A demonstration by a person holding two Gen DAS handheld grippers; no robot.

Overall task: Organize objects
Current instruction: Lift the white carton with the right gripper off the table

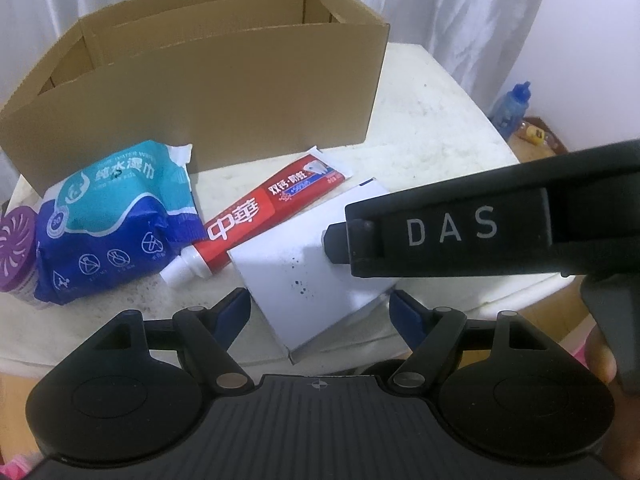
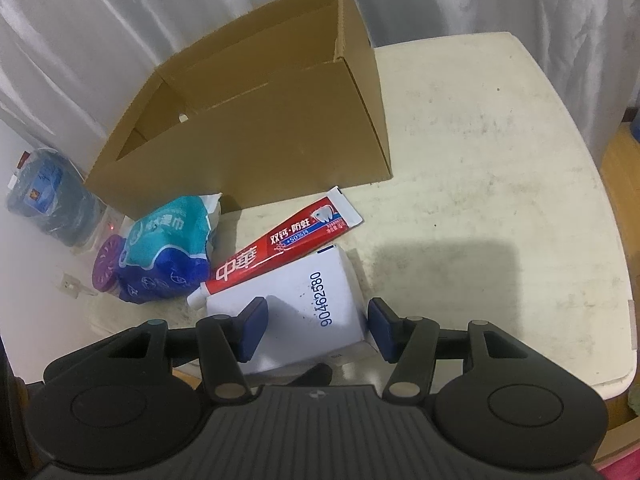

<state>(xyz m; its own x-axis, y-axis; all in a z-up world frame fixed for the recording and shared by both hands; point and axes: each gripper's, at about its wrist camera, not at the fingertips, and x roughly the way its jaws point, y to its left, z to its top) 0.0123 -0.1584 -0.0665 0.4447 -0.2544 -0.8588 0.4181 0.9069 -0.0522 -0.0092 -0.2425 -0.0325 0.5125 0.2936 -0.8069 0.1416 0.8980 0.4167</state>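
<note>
A white box [image 1: 296,280] [image 2: 312,288] with a printed number lies flat at the near edge of the white table [image 1: 432,120] [image 2: 500,160]. My left gripper [image 1: 322,310] is open, its blue pads flanking the box's near end with slim gaps. My right gripper [image 2: 318,328] hovers open just over the box and reaches in from the right in the left wrist view [image 1: 340,240]. Beside the box lie a red toothpaste tube [image 1: 256,216] [image 2: 276,248], a blue wipes pack [image 1: 116,216] [image 2: 168,248] and a purple round container [image 1: 16,244] [image 2: 106,268]. Behind them stands an open cardboard carton [image 1: 224,92] [image 2: 280,140].
White curtains hang behind the table. A blue-capped bottle [image 1: 514,108] stands on the floor past the table's right side. Left of the table are a large water jug [image 2: 48,200] and a power strip [image 2: 108,220]. A hand [image 1: 600,360] holds the right gripper's handle.
</note>
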